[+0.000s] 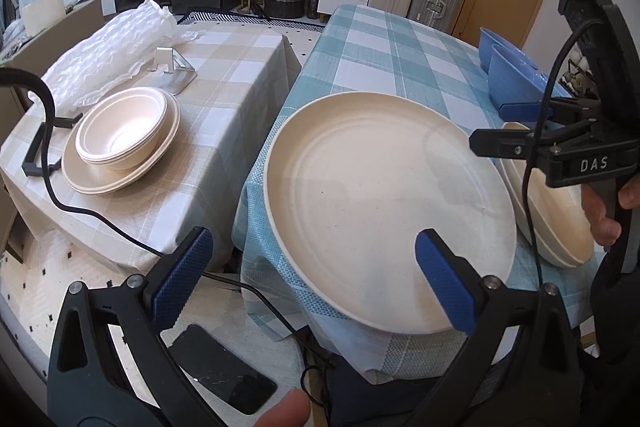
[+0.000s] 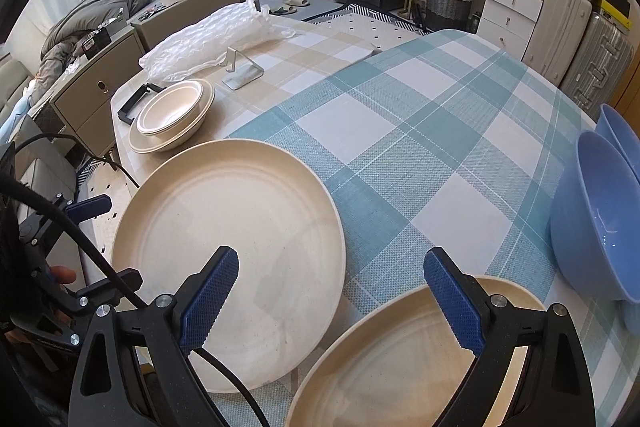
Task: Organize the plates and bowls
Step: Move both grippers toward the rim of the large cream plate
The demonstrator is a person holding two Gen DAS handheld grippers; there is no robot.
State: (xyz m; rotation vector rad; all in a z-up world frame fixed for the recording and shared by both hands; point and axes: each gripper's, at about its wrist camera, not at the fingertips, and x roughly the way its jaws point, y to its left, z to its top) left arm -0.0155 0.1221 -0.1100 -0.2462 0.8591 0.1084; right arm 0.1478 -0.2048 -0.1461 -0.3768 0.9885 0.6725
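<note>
Teal checked tablecloth (image 2: 400, 131), cream plate (image 1: 384, 211), "DAS" on right gripper (image 2: 332, 299), both grippers' fingers wide apart, empty.

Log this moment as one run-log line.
left gripper: open, at large cream plate | right gripper: open, above second cream plate | blue bowls: untouched

Two tables side by side, dishes on both.
A large plate (image 2: 228, 259) is lying on the right table (image 2: 420, 131) with a second plate (image 2: 400, 367) just right of it; two nested bowls (image 2: 604, 211) are sitting farther right. On the left table (image 1: 224, 75), bowls (image 1: 120, 131) are sitting stacked on a plate.
</note>
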